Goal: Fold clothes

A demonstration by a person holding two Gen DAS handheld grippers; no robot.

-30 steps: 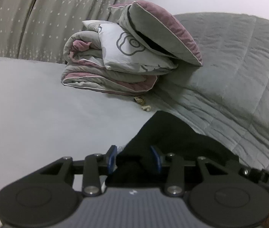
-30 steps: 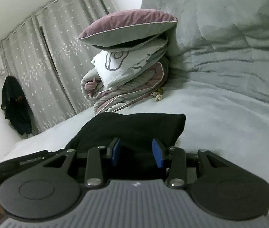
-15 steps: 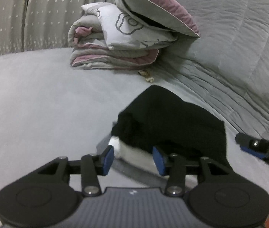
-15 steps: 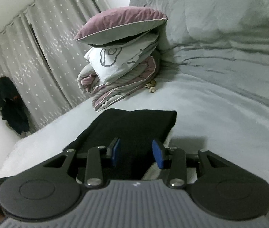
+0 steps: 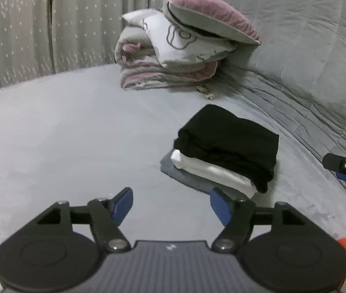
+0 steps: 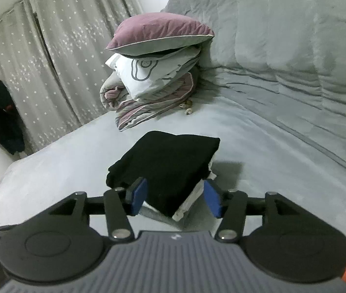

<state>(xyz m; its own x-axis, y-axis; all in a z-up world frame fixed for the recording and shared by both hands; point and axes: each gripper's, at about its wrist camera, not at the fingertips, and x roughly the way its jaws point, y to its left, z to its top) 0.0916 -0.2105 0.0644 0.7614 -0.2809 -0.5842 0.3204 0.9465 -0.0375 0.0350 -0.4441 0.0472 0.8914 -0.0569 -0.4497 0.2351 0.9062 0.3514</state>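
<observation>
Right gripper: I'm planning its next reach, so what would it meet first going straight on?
Probably the folded black garment atop the clothes stack just ahead of the right gripper, whose opening jaws hold nothing; depth is unclear.

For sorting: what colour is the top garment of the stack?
Black, clearest in the right wrist view.

Ahead of me a purple pillow (image 6: 158, 33) tops a folded quilt (image 6: 148, 105) on the bed (image 5: 75, 127), beside dotted grey curtains (image 6: 58, 56).

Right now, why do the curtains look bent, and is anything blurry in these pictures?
Both views: fisheye lenses bow the curtains. Left wrist view: soft, slightly blurred, bedding pile included. Right wrist view: sharper; the clothes stack throws a shadow on the bed.
</observation>
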